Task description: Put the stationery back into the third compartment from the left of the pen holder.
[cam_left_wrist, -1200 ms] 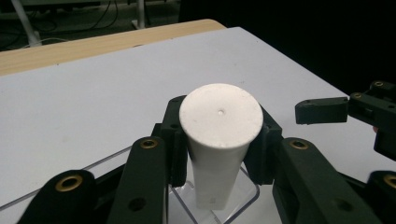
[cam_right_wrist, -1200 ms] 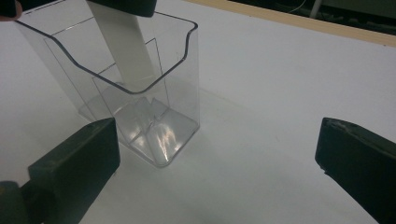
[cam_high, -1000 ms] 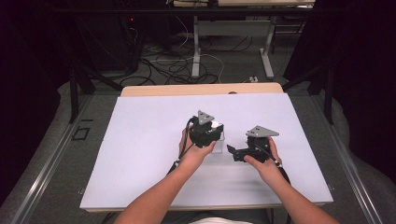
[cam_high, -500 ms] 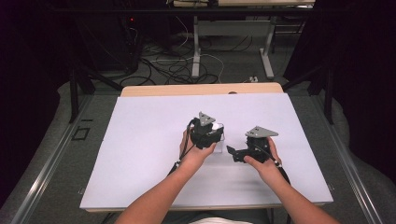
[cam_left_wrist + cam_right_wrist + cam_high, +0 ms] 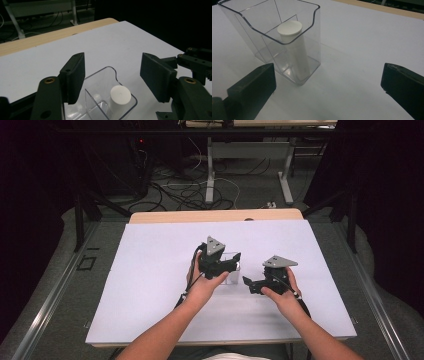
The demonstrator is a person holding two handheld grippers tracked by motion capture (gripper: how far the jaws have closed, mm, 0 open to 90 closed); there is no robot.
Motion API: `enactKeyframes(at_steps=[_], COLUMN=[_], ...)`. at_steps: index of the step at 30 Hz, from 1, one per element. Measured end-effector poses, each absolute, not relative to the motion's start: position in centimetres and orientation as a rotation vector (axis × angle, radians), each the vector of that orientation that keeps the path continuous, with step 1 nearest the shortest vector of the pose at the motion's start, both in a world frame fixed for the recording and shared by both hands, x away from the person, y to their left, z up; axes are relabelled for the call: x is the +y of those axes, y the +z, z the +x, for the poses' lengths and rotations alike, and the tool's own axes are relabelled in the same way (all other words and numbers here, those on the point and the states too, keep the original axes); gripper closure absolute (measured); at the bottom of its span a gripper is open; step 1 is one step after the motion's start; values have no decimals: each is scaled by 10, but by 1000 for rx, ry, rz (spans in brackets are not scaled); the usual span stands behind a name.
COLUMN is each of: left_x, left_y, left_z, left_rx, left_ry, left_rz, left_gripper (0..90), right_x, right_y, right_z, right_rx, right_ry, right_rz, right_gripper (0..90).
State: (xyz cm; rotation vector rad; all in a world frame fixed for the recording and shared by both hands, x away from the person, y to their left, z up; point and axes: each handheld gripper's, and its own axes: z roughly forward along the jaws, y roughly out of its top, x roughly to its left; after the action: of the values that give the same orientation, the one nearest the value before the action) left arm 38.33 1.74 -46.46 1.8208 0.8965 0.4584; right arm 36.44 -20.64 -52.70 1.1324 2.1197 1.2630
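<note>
The clear plastic container [image 5: 284, 42] stands upright on the white table [image 5: 150, 270] near its centre, with a white cylinder [image 5: 293, 47] standing upright in its compartment nearest the right gripper. The left gripper [image 5: 112, 72] hovers directly above it; its jaws have just been opening and are released, gripping nothing. The right gripper [image 5: 248, 284] sits just right of the container, jaws spread wide and empty.
</note>
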Motion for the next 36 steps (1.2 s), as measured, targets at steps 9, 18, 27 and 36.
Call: enactKeyframes(at_steps=[9, 18, 27, 36], left_x=[45, 86, 130, 174], left_y=[-439, -428, -443, -471], left_z=[383, 379, 375, 374], left_rx=[877, 957, 1055, 1196], left_ry=[485, 471, 517, 522], left_rz=[1770, 1709, 1728, 1693], left_gripper=[281, 200, 94, 14], right_x=[-207, -208, -207, -206], right_y=[-527, -528, -529, -530], right_z=[364, 365, 365, 364], right_rx=[2118, 2120, 2126, 2136], right_ry=[1260, 1254, 1248, 1232], right_rz=[1134, 1123, 1129, 1126], right_gripper=[0, 0, 0, 0])
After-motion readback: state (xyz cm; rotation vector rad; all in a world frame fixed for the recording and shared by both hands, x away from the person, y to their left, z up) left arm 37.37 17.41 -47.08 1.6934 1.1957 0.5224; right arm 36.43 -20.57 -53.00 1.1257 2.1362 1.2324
